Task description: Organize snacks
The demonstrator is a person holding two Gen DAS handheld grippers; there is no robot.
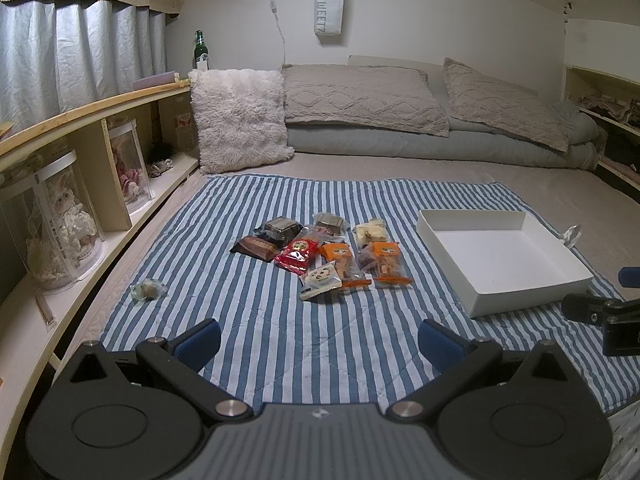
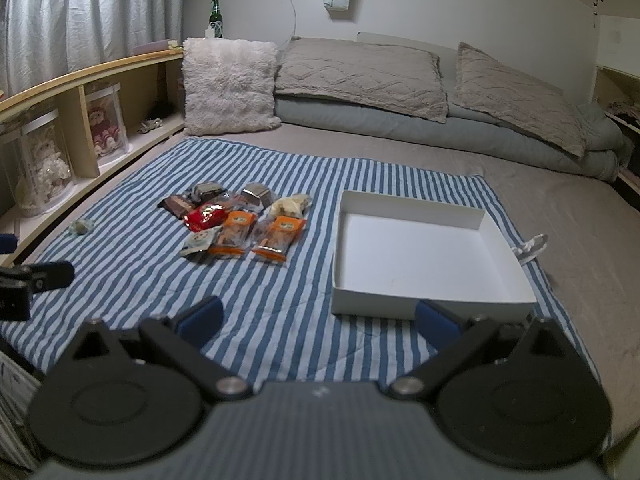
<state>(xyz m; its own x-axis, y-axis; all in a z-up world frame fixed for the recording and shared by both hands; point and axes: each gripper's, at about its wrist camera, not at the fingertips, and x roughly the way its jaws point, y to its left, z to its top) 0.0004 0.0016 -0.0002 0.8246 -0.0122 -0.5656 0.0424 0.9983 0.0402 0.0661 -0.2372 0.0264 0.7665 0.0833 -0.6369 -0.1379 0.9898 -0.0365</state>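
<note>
A pile of wrapped snacks lies on a blue-and-white striped cloth: brown, red, orange and pale packets. One small greenish snack lies apart to the left. An empty white box stands right of the pile. My left gripper hovers open before the pile, nothing between its fingers. My right gripper is open too, its right finger close to the box's near wall. Each view catches part of the other gripper at its edge.
The cloth lies on a bed with a fluffy white cushion, two grey pillows and a folded duvet at the back. A wooden shelf with clear containers runs along the left. A green bottle stands on it.
</note>
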